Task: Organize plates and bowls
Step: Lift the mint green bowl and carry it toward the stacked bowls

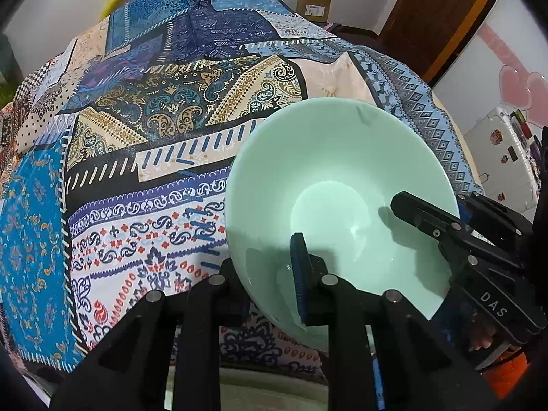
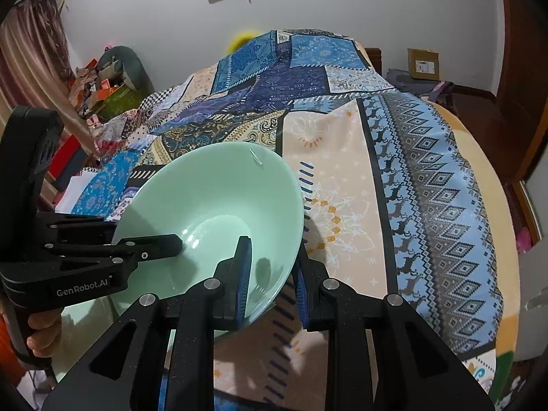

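Observation:
A mint-green bowl [image 1: 328, 178] is held tilted above the patchwork cloth [image 1: 144, 130]. Both grippers grip its rim. My left gripper [image 1: 270, 284] is shut on the bowl's left rim, one finger inside the bowl and one outside under it. My right gripper [image 2: 274, 281] is shut on the bowl's [image 2: 212, 198] right rim, its left finger inside and its right finger outside. The right gripper shows in the left wrist view [image 1: 421, 215] reaching into the bowl. The left gripper shows in the right wrist view [image 2: 161, 246].
The patchwork cloth [image 2: 394, 171] covers a bed-like surface that fills both views. A pale green surface [image 2: 82, 328] lies below the bowl at lower left. A cardboard box [image 2: 423, 63] stands by the far wall. Cluttered boxes [image 2: 102, 92] stand at far left.

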The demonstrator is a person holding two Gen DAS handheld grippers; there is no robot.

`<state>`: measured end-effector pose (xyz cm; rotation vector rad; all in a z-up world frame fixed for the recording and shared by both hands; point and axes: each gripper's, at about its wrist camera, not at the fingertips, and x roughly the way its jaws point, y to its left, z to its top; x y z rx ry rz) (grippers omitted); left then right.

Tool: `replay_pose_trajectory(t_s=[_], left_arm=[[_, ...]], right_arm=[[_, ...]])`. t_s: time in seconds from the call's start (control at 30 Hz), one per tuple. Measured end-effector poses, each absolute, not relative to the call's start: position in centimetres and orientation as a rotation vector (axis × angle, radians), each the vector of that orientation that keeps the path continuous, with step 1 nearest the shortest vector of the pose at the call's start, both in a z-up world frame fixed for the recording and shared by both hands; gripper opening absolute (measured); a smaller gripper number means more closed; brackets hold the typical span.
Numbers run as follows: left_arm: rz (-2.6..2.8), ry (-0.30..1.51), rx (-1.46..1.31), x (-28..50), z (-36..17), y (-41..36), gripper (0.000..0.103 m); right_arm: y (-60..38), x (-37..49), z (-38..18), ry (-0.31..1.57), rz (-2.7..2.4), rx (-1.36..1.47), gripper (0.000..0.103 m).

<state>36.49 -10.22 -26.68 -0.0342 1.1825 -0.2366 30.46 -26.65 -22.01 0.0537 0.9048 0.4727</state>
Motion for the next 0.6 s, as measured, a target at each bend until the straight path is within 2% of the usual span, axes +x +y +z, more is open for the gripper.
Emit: replay_pose_trajectory(t_s=[0.6], left_arm=[[-0.217,1.069,-0.037,30.3,-19.8,-8.8,0.02]], right_arm=[[-24.6,25.1,-16.4,0.81,0.504,0.049,0.021]])
